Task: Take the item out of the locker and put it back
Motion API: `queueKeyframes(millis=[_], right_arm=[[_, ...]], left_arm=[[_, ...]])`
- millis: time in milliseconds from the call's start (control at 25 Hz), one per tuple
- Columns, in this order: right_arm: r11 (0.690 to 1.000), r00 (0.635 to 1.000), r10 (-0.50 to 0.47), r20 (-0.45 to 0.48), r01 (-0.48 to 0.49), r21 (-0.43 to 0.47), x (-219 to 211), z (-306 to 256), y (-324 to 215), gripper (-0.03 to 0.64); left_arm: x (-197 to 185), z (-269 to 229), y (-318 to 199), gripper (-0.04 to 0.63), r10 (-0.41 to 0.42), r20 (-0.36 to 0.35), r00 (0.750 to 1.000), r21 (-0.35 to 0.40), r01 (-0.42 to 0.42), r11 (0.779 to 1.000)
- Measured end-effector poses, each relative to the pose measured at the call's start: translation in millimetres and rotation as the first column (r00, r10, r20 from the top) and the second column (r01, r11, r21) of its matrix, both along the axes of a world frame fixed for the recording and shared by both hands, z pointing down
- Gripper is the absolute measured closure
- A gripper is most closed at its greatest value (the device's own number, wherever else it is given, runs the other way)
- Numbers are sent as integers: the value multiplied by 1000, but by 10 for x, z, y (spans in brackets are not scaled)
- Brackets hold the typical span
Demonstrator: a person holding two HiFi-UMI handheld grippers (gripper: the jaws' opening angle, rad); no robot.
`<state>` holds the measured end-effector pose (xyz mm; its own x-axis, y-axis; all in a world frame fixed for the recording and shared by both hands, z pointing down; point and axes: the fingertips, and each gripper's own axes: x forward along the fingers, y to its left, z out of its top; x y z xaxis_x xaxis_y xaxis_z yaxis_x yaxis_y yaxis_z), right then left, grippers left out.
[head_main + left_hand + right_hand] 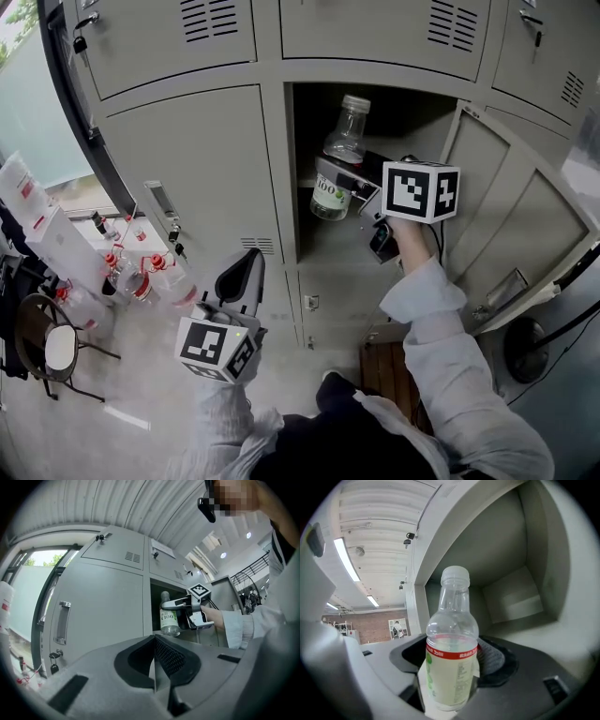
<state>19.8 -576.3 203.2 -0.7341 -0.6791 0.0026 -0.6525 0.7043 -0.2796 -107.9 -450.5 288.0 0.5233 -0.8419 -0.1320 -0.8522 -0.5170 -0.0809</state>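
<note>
Bottle [342, 155] of pale liquid is clamped around its labelled lower body by the right hand-held gripper [345, 178], whose jaws are spread wide to span it. It is held at the mouth of the open locker [394, 122] compartment, long axis roughly upright, cap pointing up. The left hand-held gripper [154, 663] is held low before the closed doors, jaws pressed together on nothing.
</note>
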Motion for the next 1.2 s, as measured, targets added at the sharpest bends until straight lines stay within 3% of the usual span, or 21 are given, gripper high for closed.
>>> queueKeyframes(millis=[760, 960, 1200], right_arm=[[993, 995, 88, -42, -91, -78, 259, 774, 692, 305], [989, 986, 135, -99, -140, -46, 337, 1003, 975, 305], [979, 976, 202, -78, -202, 12, 447, 1188, 1442, 305]], left_arm=[[121, 469, 326, 588, 115, 16, 993, -113, -112, 987], [140, 603, 430, 588, 140, -1, 990, -144, -139, 980], [135, 788, 513, 587, 146, -20, 989, -186, -147, 971]])
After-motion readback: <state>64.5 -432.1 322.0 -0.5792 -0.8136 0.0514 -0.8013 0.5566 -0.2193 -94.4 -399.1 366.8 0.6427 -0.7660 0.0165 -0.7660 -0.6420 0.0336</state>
